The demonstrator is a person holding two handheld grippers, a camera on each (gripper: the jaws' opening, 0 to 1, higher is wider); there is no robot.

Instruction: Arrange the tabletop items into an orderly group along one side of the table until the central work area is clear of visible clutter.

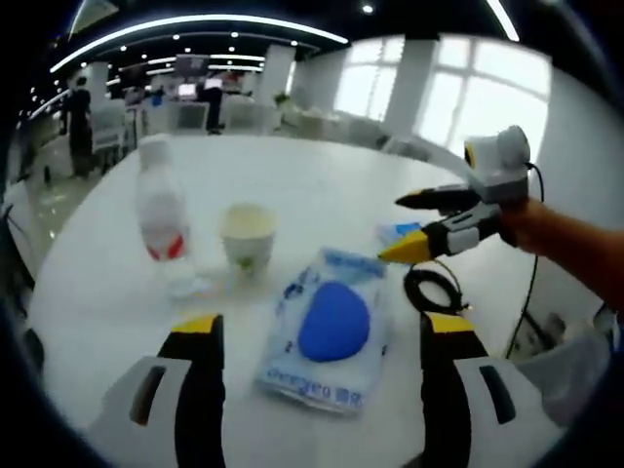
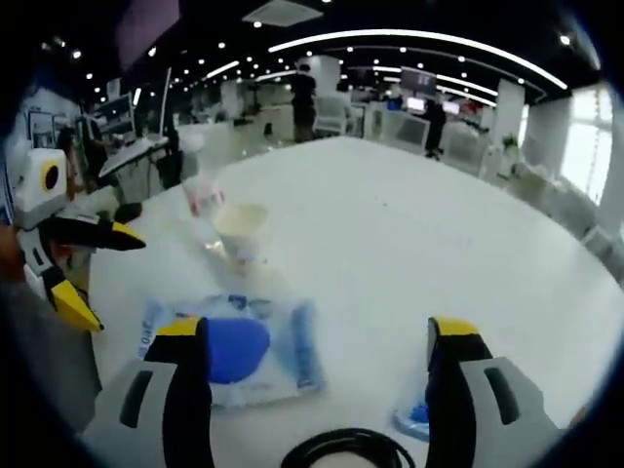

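Left gripper view: the left claw (image 1: 320, 336) is seen spread wide above the white desk (image 1: 322, 185), with nothing held between its yellow-tipped jaws. Just beyond the jaws a clear packet with a blue pad (image 1: 328, 327) is laid flat. Farther back a paper cup (image 1: 246, 234) is set upright, and just beside it a plastic water bottle (image 1: 160, 219) with a red label is stood. A coiled black cable (image 1: 434, 290) is found near the packet, and a small blue-and-white item (image 1: 398, 234) lies close to the right claw (image 1: 413, 226), which is held open and empty over the desk. In the right gripper view the right claw (image 2: 320, 341) is likewise seen wide apart, with the packet (image 2: 234, 351) by one jaw and the cup (image 2: 240, 230) and bottle (image 2: 199, 195) beyond.
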